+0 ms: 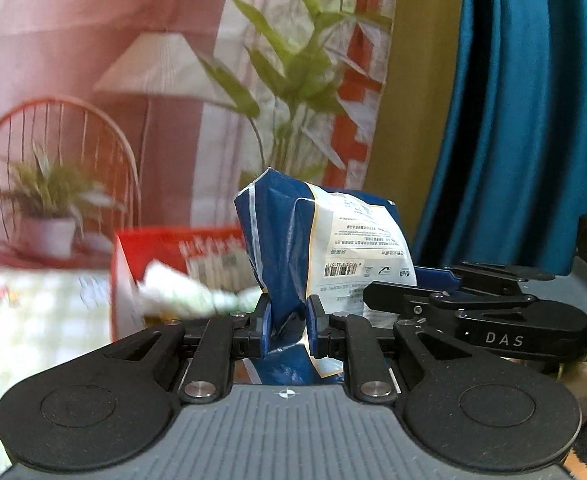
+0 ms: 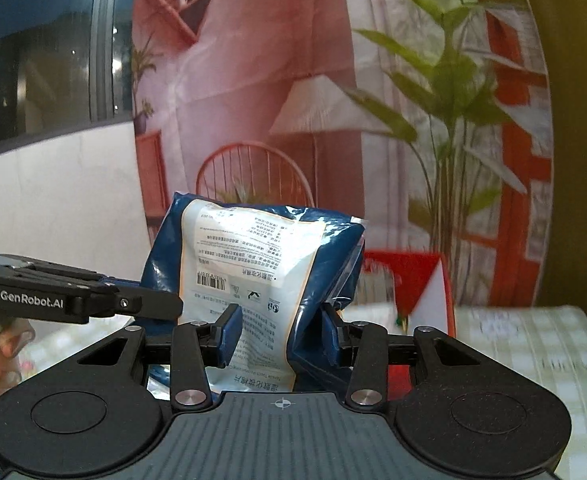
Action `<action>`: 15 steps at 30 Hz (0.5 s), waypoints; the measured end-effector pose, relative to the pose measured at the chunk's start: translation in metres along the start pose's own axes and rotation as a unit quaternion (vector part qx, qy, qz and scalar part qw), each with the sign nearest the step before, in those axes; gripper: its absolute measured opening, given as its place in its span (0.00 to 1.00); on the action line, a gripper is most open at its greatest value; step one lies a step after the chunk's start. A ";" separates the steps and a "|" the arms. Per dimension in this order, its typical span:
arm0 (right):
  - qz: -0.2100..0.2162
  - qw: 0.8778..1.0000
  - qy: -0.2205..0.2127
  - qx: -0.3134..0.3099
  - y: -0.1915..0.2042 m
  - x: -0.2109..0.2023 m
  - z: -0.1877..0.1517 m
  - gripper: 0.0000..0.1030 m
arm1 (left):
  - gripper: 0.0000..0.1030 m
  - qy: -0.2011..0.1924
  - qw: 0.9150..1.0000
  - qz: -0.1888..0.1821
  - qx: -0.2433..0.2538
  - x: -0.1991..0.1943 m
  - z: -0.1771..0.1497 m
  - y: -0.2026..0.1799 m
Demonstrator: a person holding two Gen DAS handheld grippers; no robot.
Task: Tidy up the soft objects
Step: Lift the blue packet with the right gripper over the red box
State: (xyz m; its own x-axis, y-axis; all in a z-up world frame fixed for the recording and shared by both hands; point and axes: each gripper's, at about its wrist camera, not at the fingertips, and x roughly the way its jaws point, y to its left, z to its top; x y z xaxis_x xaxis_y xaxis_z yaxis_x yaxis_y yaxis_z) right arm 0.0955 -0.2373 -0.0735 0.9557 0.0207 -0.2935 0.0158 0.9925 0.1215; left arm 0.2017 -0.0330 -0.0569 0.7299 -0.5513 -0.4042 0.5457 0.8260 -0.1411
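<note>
We see a printed backdrop (image 2: 253, 92) of a lamp, chair and plants behind a checked tablecloth (image 2: 533, 352), where a red box (image 1: 161, 248) stands. Above it we hold a blue-and-white soft packet (image 2: 249, 264) upright, our left gripper (image 1: 287, 326) and right gripper (image 2: 279, 332) both clamped on it

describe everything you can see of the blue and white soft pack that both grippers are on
The soft pack is a crinkled, glossy plastic pouch, dark blue at the edges with a white printed panel carrying small text and a barcode, seen upside down. It is held upright in the air in front of a red box. The left gripper pinches a narrow, bunched blue edge between its fingers; the right gripper clamps a wider part lower down, creasing the film. Nothing else visibly touches it.
</note>
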 end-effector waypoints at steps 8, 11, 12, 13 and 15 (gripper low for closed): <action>-0.007 0.999 -0.030 -0.036 -0.003 0.051 0.048 0.38 | 0.18 -0.027 0.999 0.029 -0.005 0.022 0.042 0.023; -0.014 0.998 -0.036 -0.047 -0.003 0.071 0.060 0.38 | 0.18 -0.029 0.999 0.043 -0.006 0.032 0.049 0.032; -0.017 0.998 -0.036 -0.052 -0.003 0.078 0.063 0.38 | 0.18 -0.028 0.998 0.048 -0.006 0.036 0.049 0.034; -0.021 0.998 -0.035 -0.058 -0.002 0.085 0.065 0.38 | 0.18 -0.025 0.998 0.053 -0.005 0.041 0.050 0.036; -0.029 0.996 -0.031 -0.073 -0.001 0.099 0.066 0.38 | 0.18 -0.020 0.998 0.059 -0.004 0.049 0.050 0.043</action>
State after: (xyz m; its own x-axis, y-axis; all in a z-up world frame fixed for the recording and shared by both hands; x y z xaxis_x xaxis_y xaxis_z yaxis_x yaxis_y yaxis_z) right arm 0.2090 -0.2438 -0.0404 0.9706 -0.0409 -0.2372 0.0334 0.9988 -0.0356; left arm 0.2814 -0.0306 -0.0370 0.8049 -0.4547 -0.3813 0.4519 0.8861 -0.1026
